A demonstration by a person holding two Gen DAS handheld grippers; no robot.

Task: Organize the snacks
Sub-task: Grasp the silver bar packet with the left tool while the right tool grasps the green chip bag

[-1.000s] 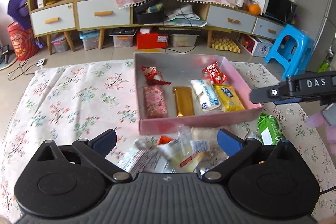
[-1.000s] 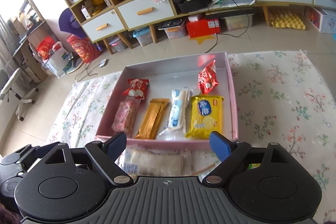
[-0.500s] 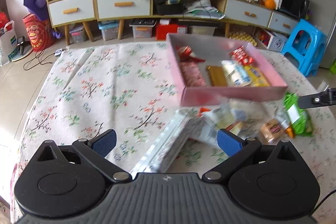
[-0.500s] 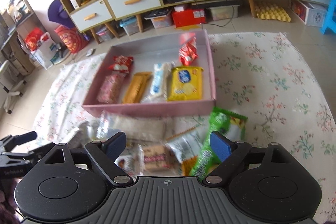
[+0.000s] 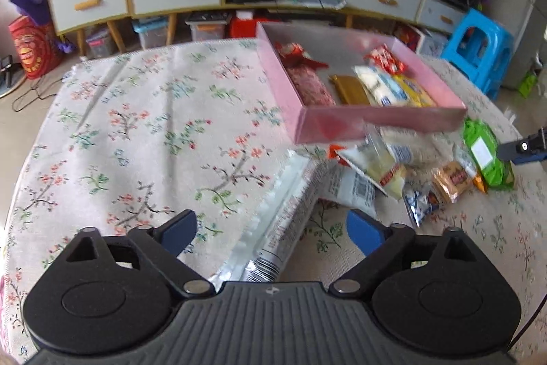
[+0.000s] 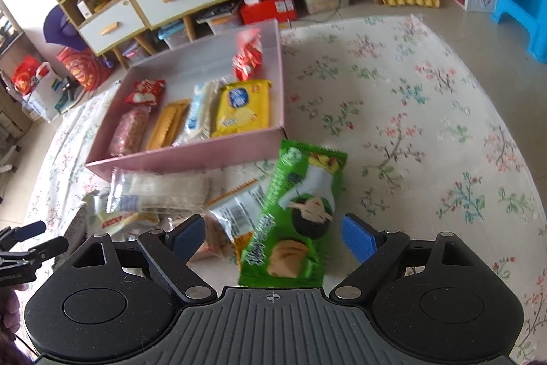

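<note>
Left claw (image 5: 271, 231) closing, pads not yet touching the silver snack pack (image 5: 273, 224) lying betw. its jaws, near-left of pink tray (image 5: 328, 125). Right claw (image 6: 273, 236) wide, straddling the green wafer pack (image 6: 297, 218) w/o contact; pack sits just off tray's near-right corner. Tray holds yellow biscuit pack (image 6: 244, 108), gold bar (image 6: 167, 124), red pouches. Loose snack pile (image 5: 393, 166) along tray's near wall, on floral tabletop (image 5: 136, 142).

Snack pile (image 6: 191, 207) lies before box (image 6: 191, 159), on tablecloth (image 6: 410, 125).
</note>
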